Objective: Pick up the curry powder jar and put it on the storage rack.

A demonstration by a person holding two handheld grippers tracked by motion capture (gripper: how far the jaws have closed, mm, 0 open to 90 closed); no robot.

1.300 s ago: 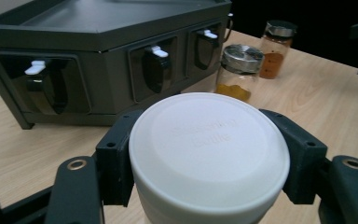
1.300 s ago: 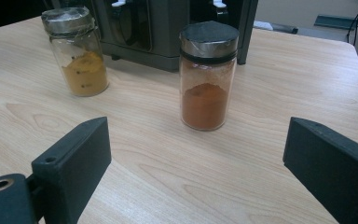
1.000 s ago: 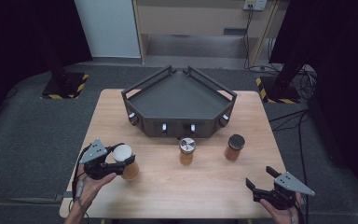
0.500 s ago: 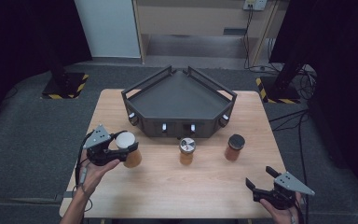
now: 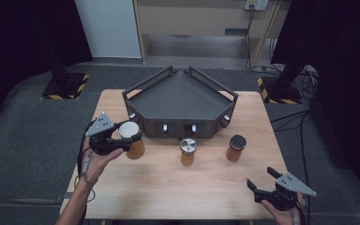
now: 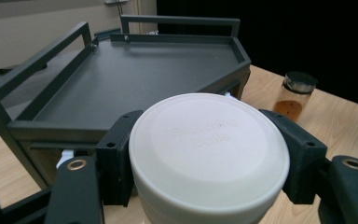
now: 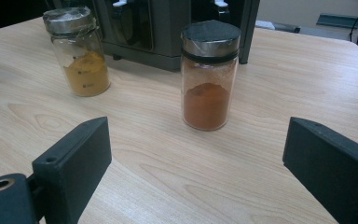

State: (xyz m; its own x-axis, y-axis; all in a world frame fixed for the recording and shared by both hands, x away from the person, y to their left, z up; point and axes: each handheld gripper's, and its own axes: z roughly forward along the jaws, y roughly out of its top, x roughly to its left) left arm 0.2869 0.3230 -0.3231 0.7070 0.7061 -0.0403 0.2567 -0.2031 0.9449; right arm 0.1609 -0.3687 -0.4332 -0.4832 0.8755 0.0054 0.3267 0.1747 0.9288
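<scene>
- Dark curtains and grey carpet ring a pale wooden table (image 5: 168,187), and a black, railed corner shelf (image 5: 180,96) sits at its far side; treat that shelf as where the jar most likely goes.
- Your left gripper (image 5: 122,140) has its jaws clamped on a white-lidded jar (image 5: 132,140) of amber-brown spice, held just off the shelf's front-left corner; in the left gripper view the black pads sit on either side of the white lid (image 6: 209,154), right up near the top.
- With a grip that high, I judge the jar could swing or tip, so keep it upright and move slowly.
- Lift enough for the jar's base to clear the shelf's front edge and rail (image 6: 51,128) before going forward; a low approach would likely knock the base on it.
- Set it down flat on the dark shelf floor (image 6: 135,79), well inside the rails, and release only once it stands by itself.
- Leave room on the shelf for the other two jars: the silver-lidded one (image 5: 187,151) and the black-lidded one (image 5: 236,147) stand on the table in front of the shelf.
- Your right gripper (image 5: 261,186) rests near the table's near right corner with jaws wide and empty; in the right gripper view the black-lidded jar (image 7: 209,74) stands ahead between them, well apart, a natural next pick.
</scene>
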